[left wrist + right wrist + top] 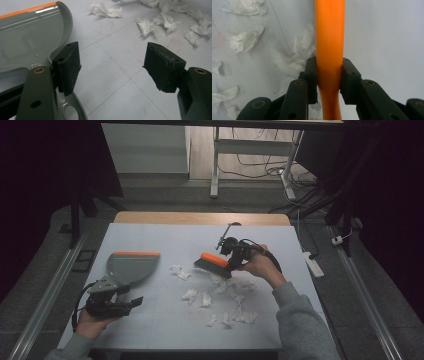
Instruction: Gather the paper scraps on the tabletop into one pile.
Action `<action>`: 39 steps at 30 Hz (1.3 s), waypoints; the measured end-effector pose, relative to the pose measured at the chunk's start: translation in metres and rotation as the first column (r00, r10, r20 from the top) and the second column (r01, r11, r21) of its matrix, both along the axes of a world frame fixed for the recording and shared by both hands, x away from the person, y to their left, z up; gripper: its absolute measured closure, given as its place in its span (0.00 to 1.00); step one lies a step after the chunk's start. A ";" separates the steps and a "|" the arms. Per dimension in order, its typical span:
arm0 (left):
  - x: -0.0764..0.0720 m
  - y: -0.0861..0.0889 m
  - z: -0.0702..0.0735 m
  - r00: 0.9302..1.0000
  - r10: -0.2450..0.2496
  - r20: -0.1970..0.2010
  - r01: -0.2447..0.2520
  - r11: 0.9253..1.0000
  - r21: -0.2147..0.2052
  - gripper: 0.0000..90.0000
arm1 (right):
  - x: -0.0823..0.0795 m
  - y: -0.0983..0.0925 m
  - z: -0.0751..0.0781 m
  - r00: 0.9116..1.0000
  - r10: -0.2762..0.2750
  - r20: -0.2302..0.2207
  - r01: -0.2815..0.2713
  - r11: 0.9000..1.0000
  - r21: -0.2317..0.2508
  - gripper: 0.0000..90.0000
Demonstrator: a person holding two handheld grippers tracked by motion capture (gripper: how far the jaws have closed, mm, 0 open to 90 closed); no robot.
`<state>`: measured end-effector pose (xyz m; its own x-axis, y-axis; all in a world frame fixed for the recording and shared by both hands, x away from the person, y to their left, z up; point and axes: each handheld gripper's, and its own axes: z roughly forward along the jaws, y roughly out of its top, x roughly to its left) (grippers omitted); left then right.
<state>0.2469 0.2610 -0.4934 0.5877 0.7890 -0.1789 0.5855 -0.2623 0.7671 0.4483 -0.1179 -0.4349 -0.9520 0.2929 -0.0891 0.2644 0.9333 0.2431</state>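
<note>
My right gripper [231, 256] is clamped tight on the orange handle of the brush [212, 265], whose bristles sit above the scattered paper scraps [235, 292] on the bench [165, 320]. My left gripper [134, 301] has its jaws spread wide and holds nothing; it rests just beside the grey dustpan [131, 266], which lies flat at the bench's left.

Dim high view with dark corners; both gripper views brighter, softly blurred close up.
</note>
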 end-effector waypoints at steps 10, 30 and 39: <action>0.004 -0.001 0.000 1.000 0.000 -0.001 0.000 1.000 0.001 0.34 | 0.032 0.014 0.022 0.983 -0.096 0.156 0.071 0.986 0.153 0.79; 0.004 0.001 -0.002 1.000 0.003 -0.003 -0.003 1.000 0.005 0.34 | -0.007 0.064 -0.012 0.967 0.252 0.042 -0.245 0.961 -0.126 0.79; 0.005 0.001 -0.002 1.000 0.013 -0.004 -0.013 1.000 0.006 0.34 | 0.006 0.059 0.005 0.976 0.147 0.159 -0.157 0.986 0.051 0.79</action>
<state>0.2517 0.2619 -0.4956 0.5767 0.7978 -0.1761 0.5919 -0.2594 0.7631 0.4546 -0.0593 -0.4297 -0.9620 0.1558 -0.2243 0.0755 0.9411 0.3297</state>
